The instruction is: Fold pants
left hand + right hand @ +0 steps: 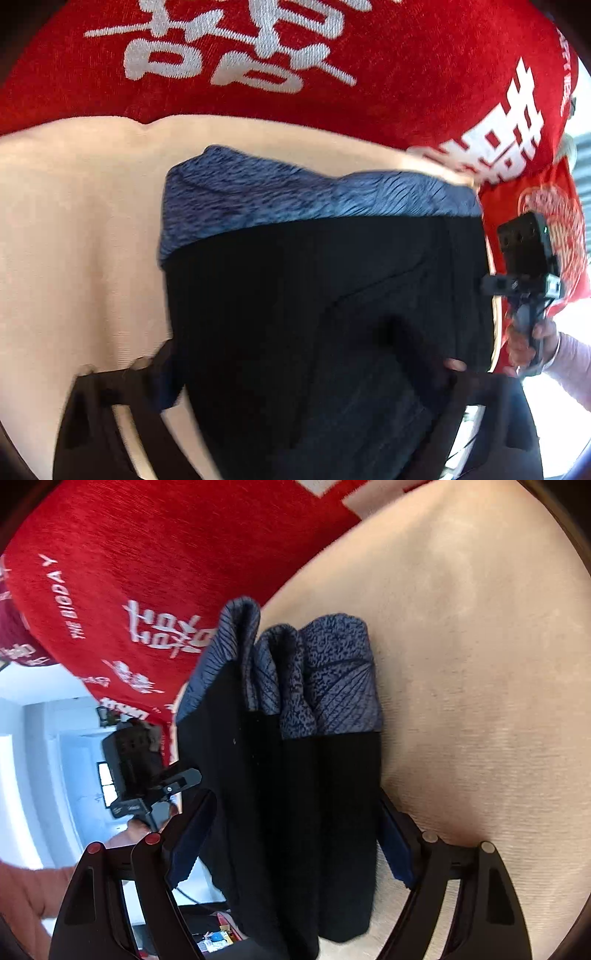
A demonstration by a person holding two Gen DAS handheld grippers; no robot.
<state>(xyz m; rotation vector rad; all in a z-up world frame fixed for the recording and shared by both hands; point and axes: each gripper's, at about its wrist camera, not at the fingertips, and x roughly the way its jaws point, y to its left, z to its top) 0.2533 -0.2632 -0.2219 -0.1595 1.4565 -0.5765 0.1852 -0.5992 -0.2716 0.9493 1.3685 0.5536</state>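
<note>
Left wrist view: left gripper point(306, 373) is straddling the folded pants point(325, 295), its jaws set wide on either side of the black bundle. Whether the pads are pressing the cloth cannot be told; the near edge is blurred and dark. The blue-grey patterned band of the pants is lying at the far end of the bundle. The bundle is resting on a beige sheet point(74, 221), with a red blanket point(406, 74) bearing white characters lying beyond it. At far right, the other device is showing, held in a hand point(532, 343).

Right wrist view: right gripper point(295, 834) is also straddling the pants point(295, 775), seen edge-on as several stacked folds. Its blue-padded fingers point(397, 849) are standing just outside both sides of the stack; grip or gap cannot be told. The beige sheet point(480, 664) is spreading to the right, the red blanket point(147, 554) upper left. The left gripper's body point(136, 768) is hanging at the left.
</note>
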